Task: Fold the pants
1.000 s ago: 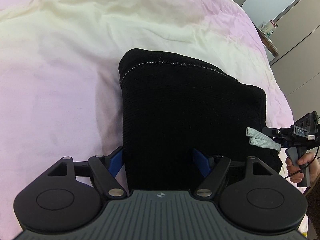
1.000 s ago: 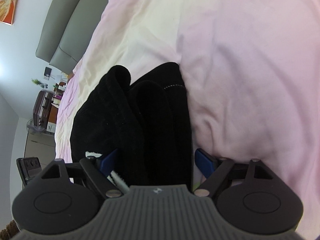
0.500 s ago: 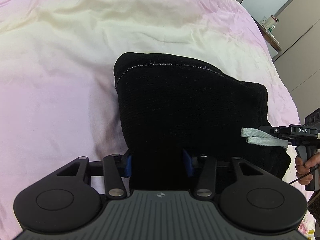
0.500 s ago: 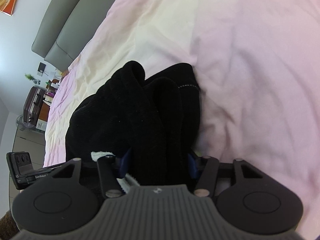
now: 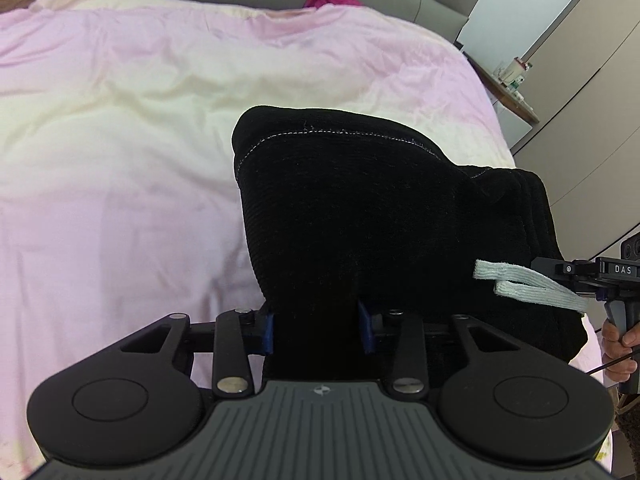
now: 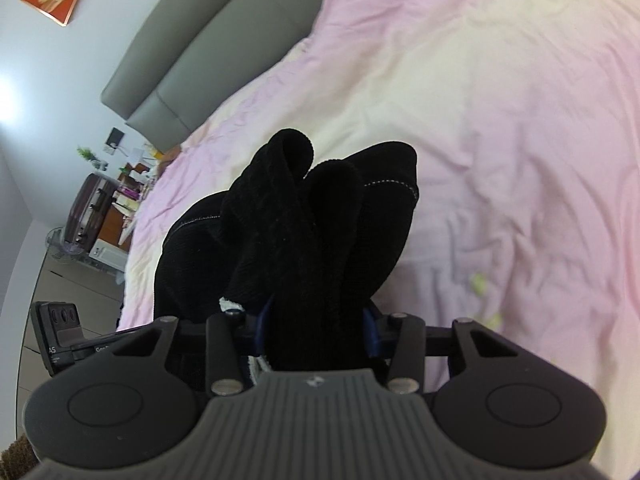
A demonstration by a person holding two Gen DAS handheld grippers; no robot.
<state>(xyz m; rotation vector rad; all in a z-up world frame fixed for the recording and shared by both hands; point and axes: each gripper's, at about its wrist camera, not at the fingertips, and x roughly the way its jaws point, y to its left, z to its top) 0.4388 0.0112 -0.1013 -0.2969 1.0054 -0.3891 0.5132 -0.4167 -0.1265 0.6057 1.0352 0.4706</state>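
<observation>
black ribbed pants (image 5: pixel 384 216), soft, thick and limp, bunch ahead of both grippers over a pink bedspread (image 5: pixel 120 160). left gripper (image 5: pixel 316 330) is clamped on a gathered fold; right gripper (image 6: pixel 316 330) is likewise closed on stacked layers, beside a white drawstring (image 5: pixel 528 288). judged likely to sag and slide, so corners or hems suit gripping. open bedding lies ahead and to either side; the headboard (image 6: pixel 192 80) is far.

Both wrist views look closely along their fingers, sharing pants (image 5: pixel 380 216) and bed (image 6: pixel 500 120).
</observation>
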